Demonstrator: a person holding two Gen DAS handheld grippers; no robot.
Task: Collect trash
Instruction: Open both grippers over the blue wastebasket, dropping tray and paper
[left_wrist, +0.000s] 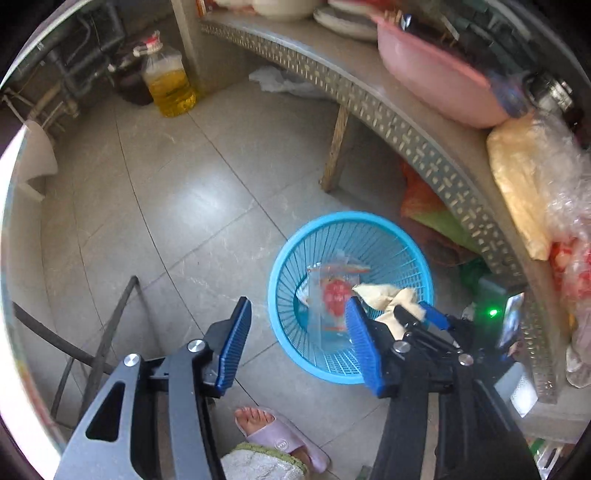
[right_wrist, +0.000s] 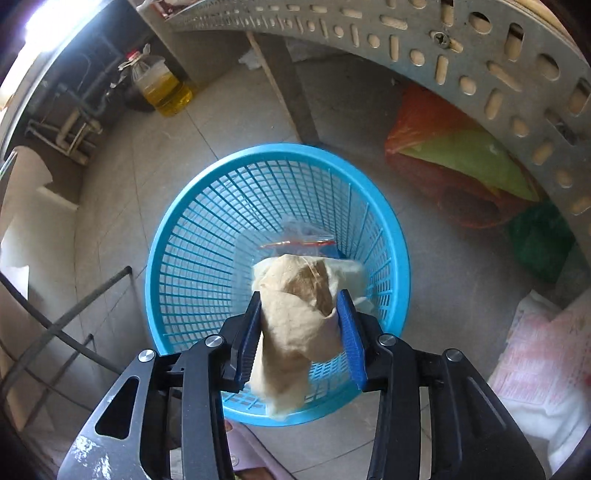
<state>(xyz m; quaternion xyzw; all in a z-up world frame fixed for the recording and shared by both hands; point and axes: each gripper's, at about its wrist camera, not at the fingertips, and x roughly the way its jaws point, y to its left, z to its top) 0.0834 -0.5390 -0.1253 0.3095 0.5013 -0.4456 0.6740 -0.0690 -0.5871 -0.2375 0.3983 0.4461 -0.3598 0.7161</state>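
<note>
A blue plastic mesh basket stands on the tiled floor. A clear plastic bag with red print lies inside it. My right gripper is shut on a crumpled beige paper wad and holds it over the basket's near side. My left gripper is open and empty, above the floor at the basket's left edge.
A perforated metal shelf with a pink basin and bags runs at the right. An oil jug stands at the back. Orange and green bags lie under the shelf. A slippered foot is below.
</note>
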